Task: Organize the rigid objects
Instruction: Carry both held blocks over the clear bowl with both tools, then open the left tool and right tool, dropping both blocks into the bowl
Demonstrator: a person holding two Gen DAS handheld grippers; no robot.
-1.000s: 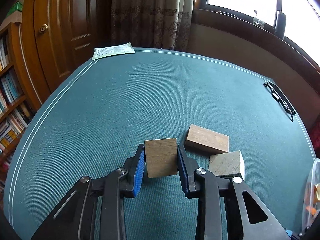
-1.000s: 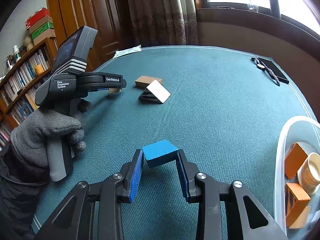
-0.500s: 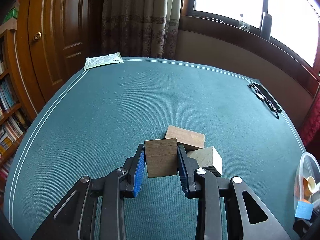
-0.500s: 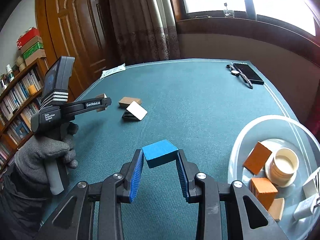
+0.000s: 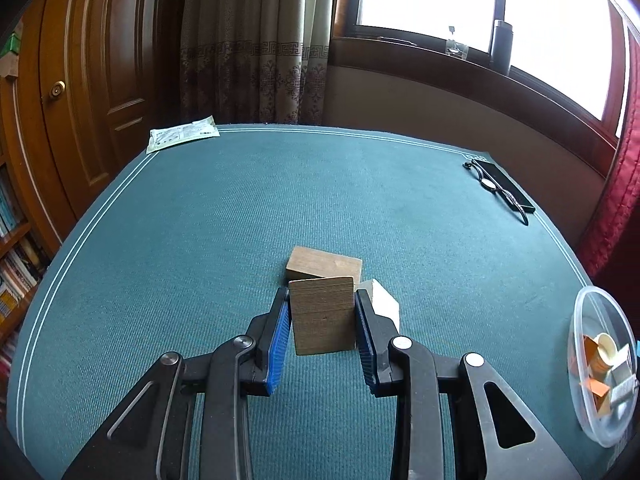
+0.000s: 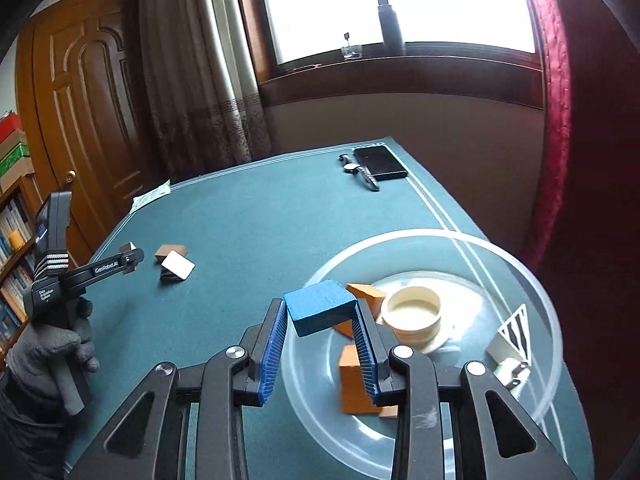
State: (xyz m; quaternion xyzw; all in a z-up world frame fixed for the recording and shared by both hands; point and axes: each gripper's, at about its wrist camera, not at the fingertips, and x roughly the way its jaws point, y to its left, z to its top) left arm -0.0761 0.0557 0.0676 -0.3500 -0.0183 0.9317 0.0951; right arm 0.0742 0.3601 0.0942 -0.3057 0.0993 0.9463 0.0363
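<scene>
The right claw (image 6: pixel 322 316) pinches a blue block (image 6: pixel 320 307) over the bowl (image 6: pixel 536 280); go lower, then let go. The left claw (image 5: pixel 322 312) pinches a wood block (image 5: pixel 323 314).

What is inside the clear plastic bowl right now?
The bowl holds orange blocks, a cream cup and a striped white wedge. The right gripper and its blue block cover part of the contents.
</scene>
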